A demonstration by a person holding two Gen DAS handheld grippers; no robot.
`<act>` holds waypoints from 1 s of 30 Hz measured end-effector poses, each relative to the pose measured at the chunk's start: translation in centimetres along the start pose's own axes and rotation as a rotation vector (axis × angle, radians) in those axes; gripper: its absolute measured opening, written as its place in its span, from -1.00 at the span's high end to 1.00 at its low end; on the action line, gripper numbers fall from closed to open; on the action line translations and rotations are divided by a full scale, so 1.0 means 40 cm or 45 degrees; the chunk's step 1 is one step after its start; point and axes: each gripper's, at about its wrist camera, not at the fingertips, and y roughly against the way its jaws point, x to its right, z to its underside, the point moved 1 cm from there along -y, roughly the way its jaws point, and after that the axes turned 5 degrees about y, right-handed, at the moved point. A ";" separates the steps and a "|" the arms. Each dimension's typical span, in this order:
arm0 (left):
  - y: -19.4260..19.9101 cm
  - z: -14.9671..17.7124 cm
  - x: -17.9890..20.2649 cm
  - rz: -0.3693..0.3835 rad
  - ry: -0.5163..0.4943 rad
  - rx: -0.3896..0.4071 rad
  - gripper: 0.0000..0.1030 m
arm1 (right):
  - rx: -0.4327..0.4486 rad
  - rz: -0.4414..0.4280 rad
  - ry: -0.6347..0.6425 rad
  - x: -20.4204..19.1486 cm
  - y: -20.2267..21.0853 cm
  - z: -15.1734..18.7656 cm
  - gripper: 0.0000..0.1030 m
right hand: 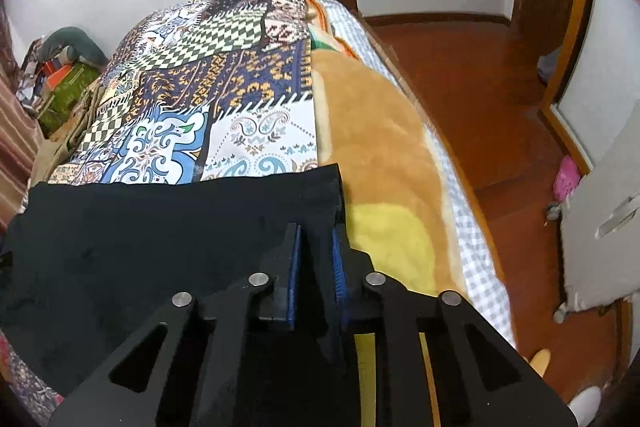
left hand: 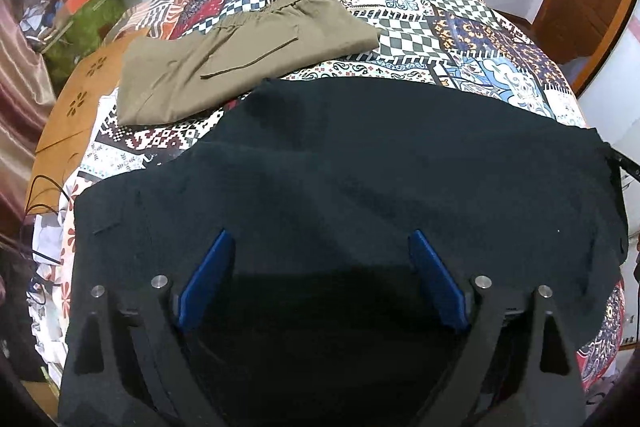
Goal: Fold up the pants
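Black pants [left hand: 360, 167] lie spread across the patterned bedspread [left hand: 420, 7], near me. My left gripper [left hand: 320, 243] is open, its blue fingers [left hand: 212, 267] wide apart just above the black cloth, holding nothing. In the right wrist view the black pants [right hand: 140, 239] reach to the bed's right side. My right gripper [right hand: 316, 239] is shut on the pants' right end, with a fold of black cloth pinched between the blue pads [right hand: 295, 267].
Folded khaki pants [left hand: 240, 55] lie farther back on the bed. A pile of bags and clothes [left hand: 80, 7] sits at the far left. An orange-yellow fleece blanket [right hand: 380, 147] covers the bed's right edge, above a wooden floor [right hand: 500, 107]. A door [right hand: 612, 87] stands at right.
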 end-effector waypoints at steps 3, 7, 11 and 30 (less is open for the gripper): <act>-0.002 -0.001 0.004 -0.004 -0.009 0.010 -0.83 | 0.039 0.037 0.018 -0.005 0.019 -0.010 0.79; -0.004 -0.002 -0.003 0.010 0.009 0.008 -0.85 | 0.106 0.114 0.041 -0.006 0.046 -0.031 0.87; -0.007 0.001 -0.010 0.022 0.038 0.007 -0.89 | 0.144 0.110 0.033 0.003 0.063 -0.056 0.87; -0.007 0.004 -0.011 0.016 0.056 0.013 -0.90 | -0.029 -0.006 -0.002 -0.009 -0.031 -0.003 0.63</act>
